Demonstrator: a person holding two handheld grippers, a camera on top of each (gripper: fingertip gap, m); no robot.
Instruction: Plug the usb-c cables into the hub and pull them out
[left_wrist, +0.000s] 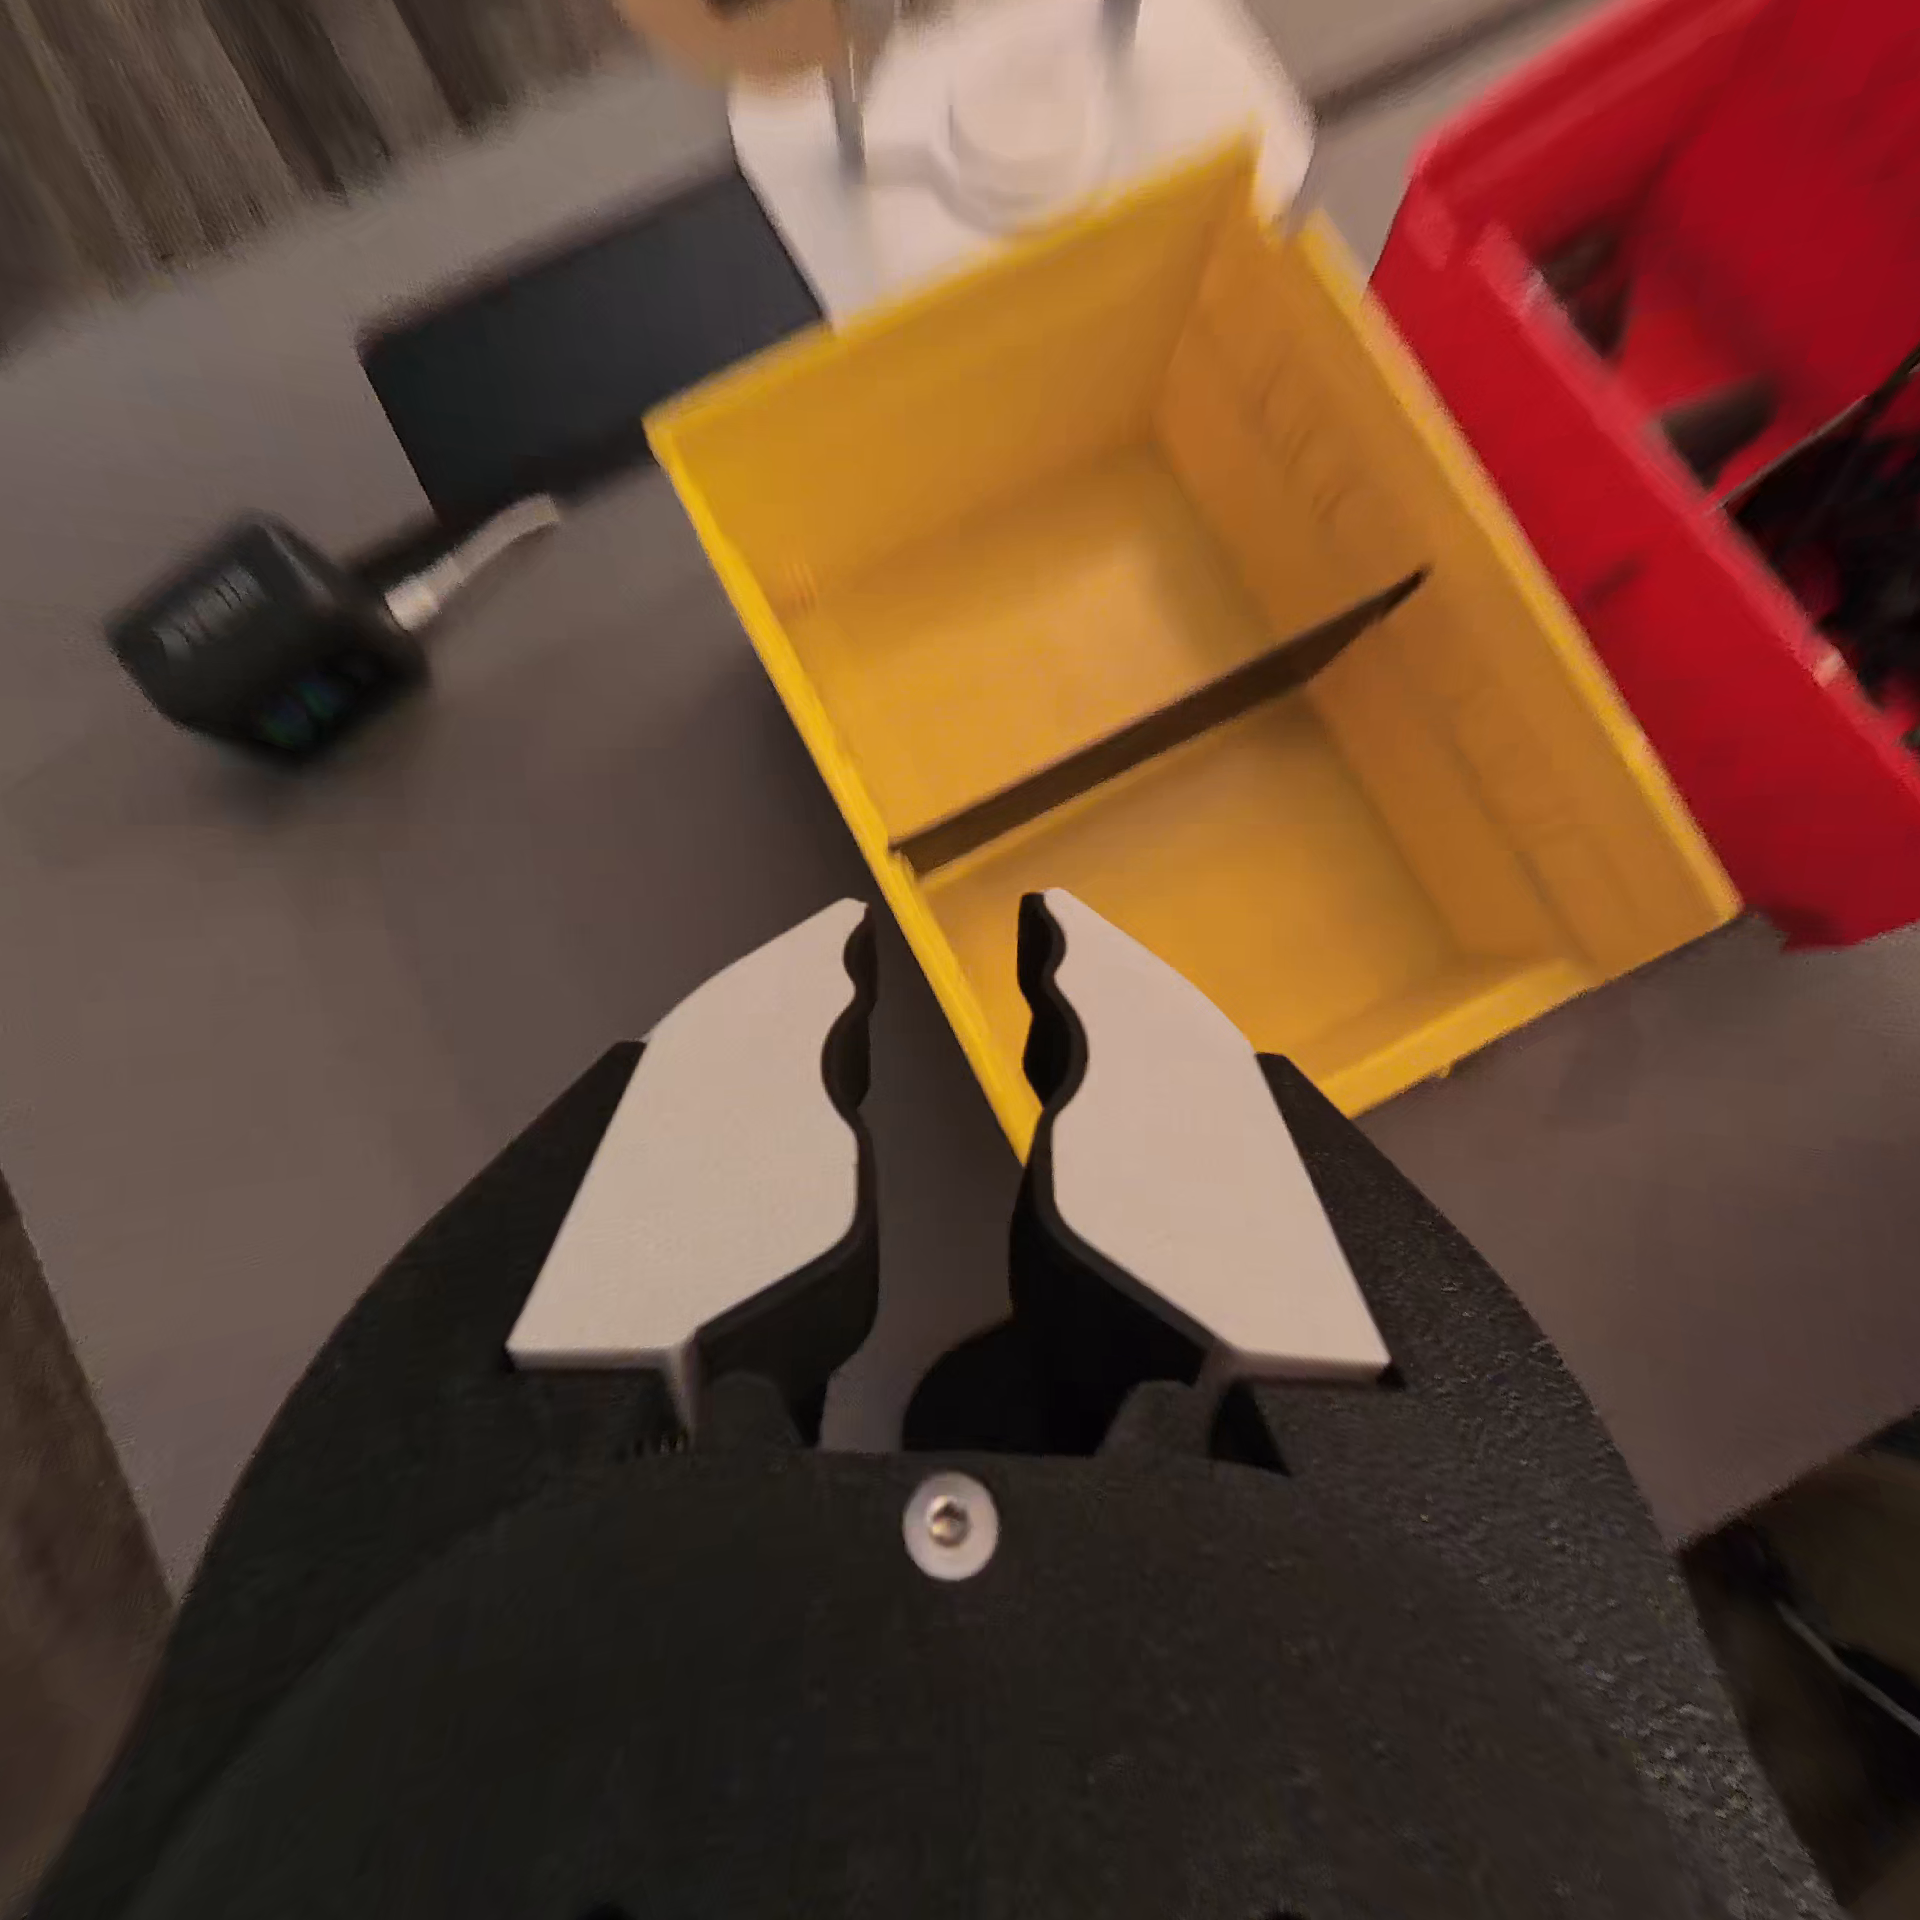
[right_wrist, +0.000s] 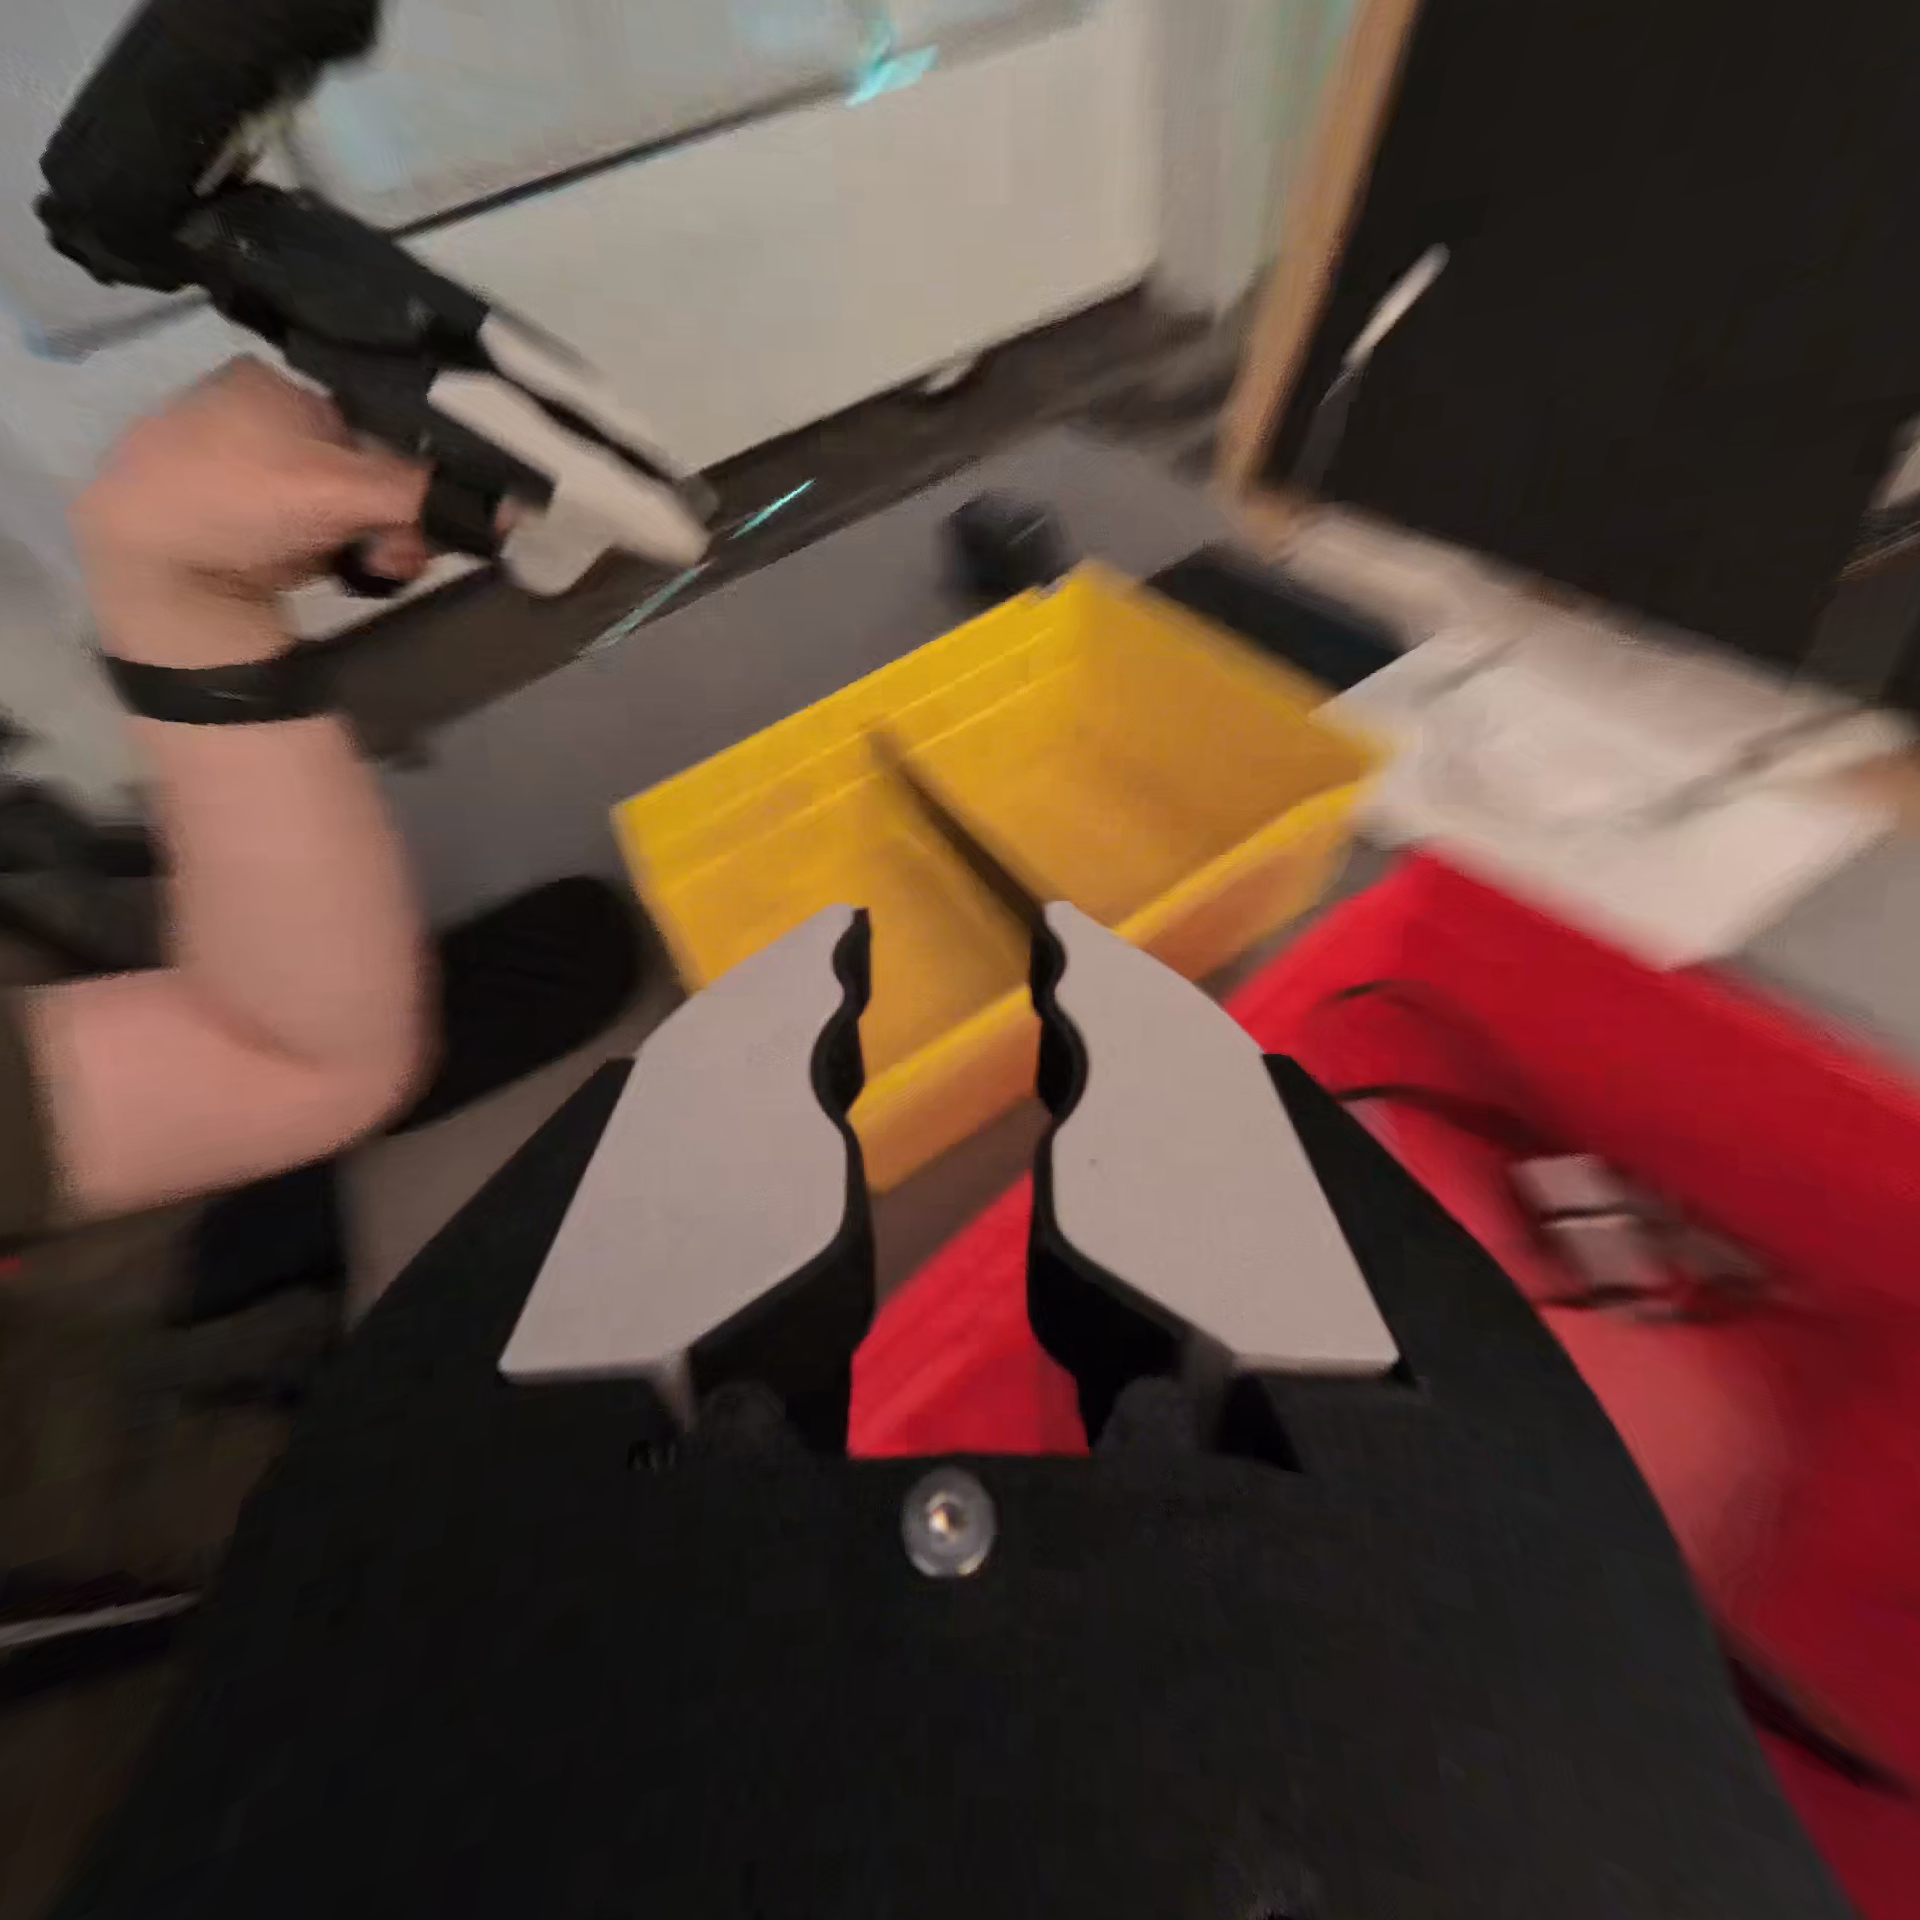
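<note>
A black cube-shaped hub (left_wrist: 268, 644) lies on the grey table at the left of the left wrist view, with a silver-tipped plug and cable (left_wrist: 468, 556) at its far side. It shows small and blurred in the right wrist view (right_wrist: 1003, 535). My left gripper (left_wrist: 945, 914) is open and empty, held above the near left corner of the yellow bin (left_wrist: 790, 499). My right gripper (right_wrist: 951, 925) is open and empty, above the near edge of the red bin (right_wrist: 1558, 1039). Dark cables (left_wrist: 1839, 540) lie in the red bin. Both views are motion-blurred.
The yellow bin (right_wrist: 748, 862) has a dark divider (left_wrist: 1164, 727) and holds nothing I can see. The red bin (left_wrist: 1621, 343) stands to its right. A dark flat pad (left_wrist: 561, 364) lies behind the hub. The other gripper (right_wrist: 582, 488) and a person's hand (right_wrist: 239, 509) show at upper left.
</note>
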